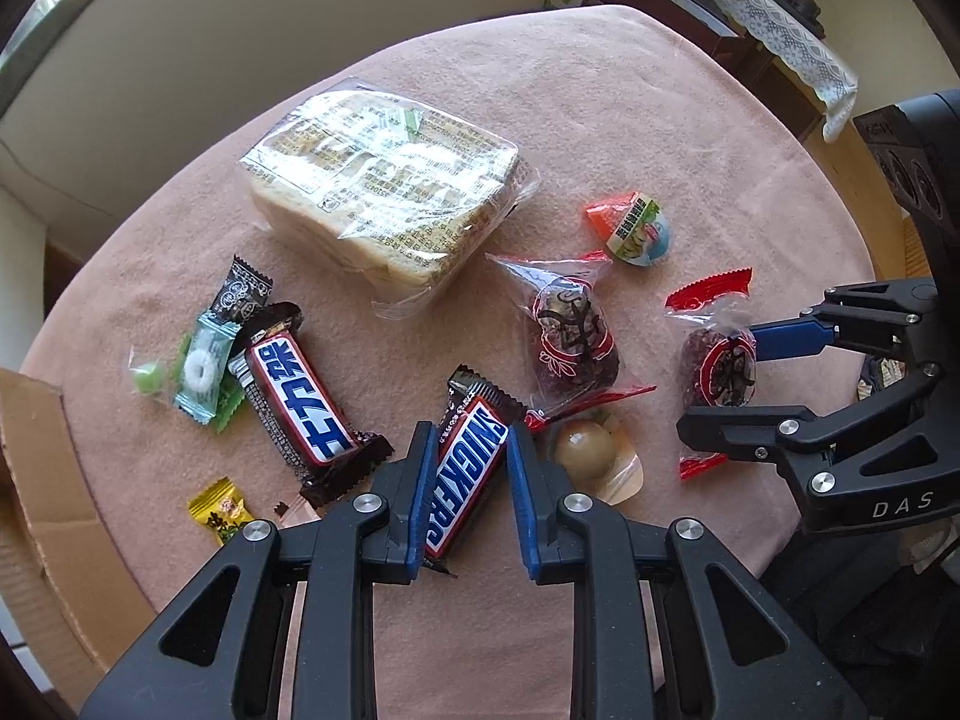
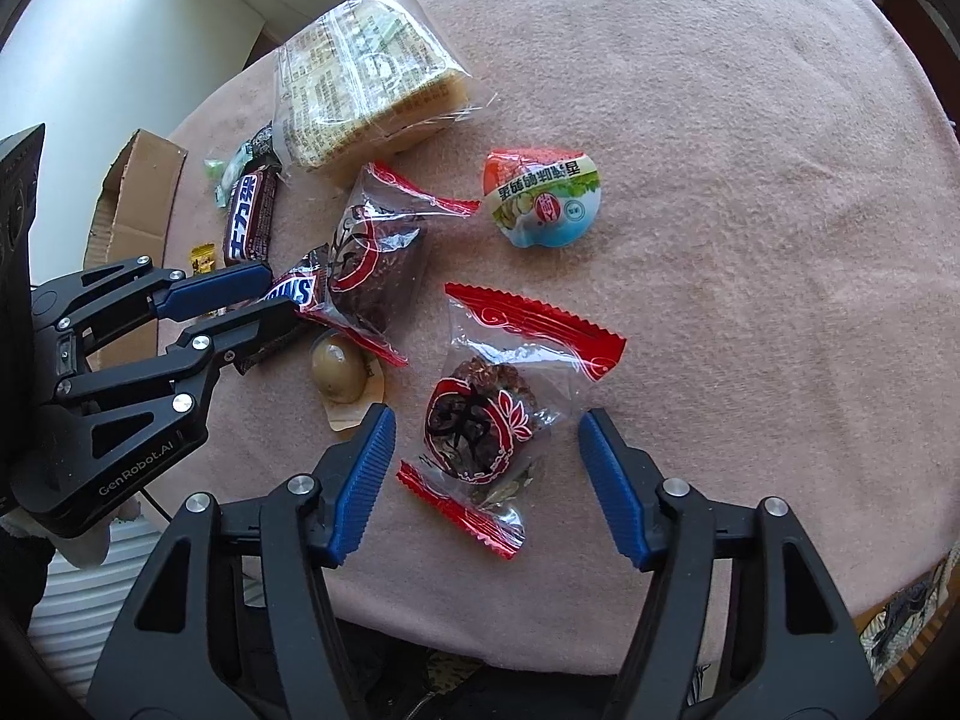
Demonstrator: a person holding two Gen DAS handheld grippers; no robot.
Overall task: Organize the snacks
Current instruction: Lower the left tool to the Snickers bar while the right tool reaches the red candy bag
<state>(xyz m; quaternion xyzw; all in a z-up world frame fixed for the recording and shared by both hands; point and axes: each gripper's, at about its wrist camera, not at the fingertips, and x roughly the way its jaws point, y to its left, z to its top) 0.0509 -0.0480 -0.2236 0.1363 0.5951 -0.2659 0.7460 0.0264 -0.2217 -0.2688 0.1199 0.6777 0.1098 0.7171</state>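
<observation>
Snacks lie on a pink tablecloth (image 1: 630,90). My left gripper (image 1: 471,450) is open, its blue pads (image 1: 521,480) on either side of a Snickers bar (image 1: 465,474); the bar also shows in the right wrist view (image 2: 294,290). My right gripper (image 2: 486,456) is open around a red-trimmed clear packet with a dark cake (image 2: 480,426); the left wrist view shows it (image 1: 717,369) between the right gripper (image 1: 714,375). A second dark cake packet (image 1: 570,342), a Chinese-label Snickers (image 1: 300,402) and a bread bag (image 1: 390,192) lie nearby.
A cardboard box (image 1: 42,510) stands at the table's left edge. A brown egg packet (image 1: 591,456), a jelly cup (image 2: 543,198), mint candies (image 1: 198,366) and a yellow candy (image 1: 219,510) lie on the cloth. A cabinet with lace cover (image 1: 774,18) stands behind.
</observation>
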